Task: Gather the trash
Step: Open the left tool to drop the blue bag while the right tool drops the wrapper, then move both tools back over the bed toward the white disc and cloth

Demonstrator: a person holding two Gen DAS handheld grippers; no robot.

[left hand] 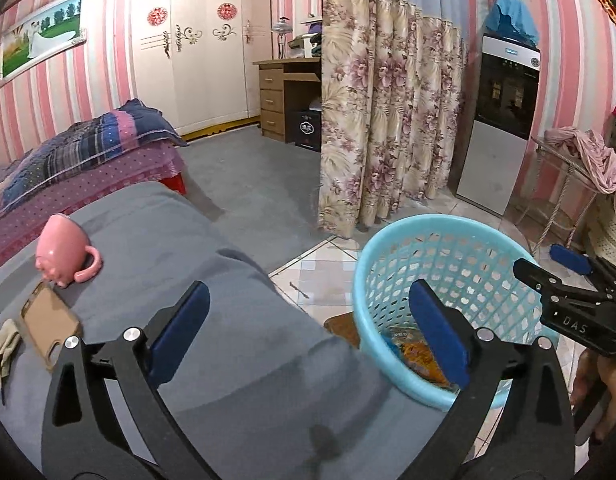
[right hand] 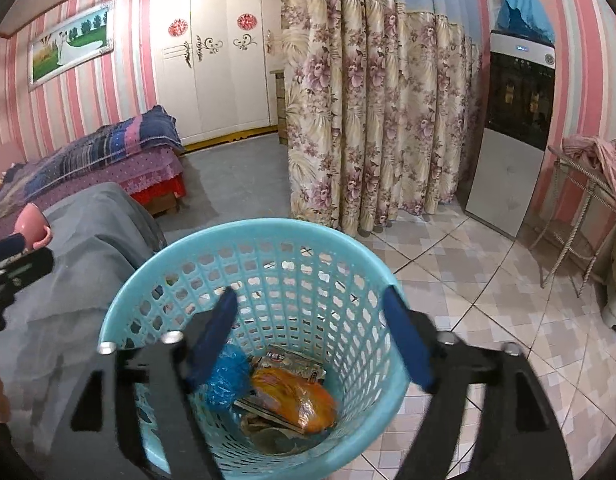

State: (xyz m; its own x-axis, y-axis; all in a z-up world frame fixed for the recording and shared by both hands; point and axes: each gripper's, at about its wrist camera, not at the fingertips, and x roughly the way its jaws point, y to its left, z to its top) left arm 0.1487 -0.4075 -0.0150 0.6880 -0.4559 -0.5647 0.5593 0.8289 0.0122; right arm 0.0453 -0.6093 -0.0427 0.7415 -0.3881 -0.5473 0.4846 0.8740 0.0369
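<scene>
A light blue plastic basket (left hand: 440,222) (right hand: 267,227) stands on the tiled floor beside a grey-covered surface (left hand: 235,352). Inside it lie a crumpled blue bag (right hand: 227,376), an orange wrapper (right hand: 295,396) (left hand: 420,354) and some flat printed packets. My right gripper (right hand: 310,296) hangs open over the basket's mouth with nothing between its blue pads; it also shows at the right edge of the left wrist view (left hand: 540,260). My left gripper (left hand: 308,292) is open and empty over the grey cover, its right finger in front of the basket's near rim.
On the grey cover lie a tipped pink mug (left hand: 63,254), a brown phone case (left hand: 47,320) and a pale cloth (left hand: 5,344). A bed (left hand: 87,152), a floral curtain (left hand: 388,120), a water dispenser (left hand: 504,120) and a wire rack (left hand: 568,184) surround the floor.
</scene>
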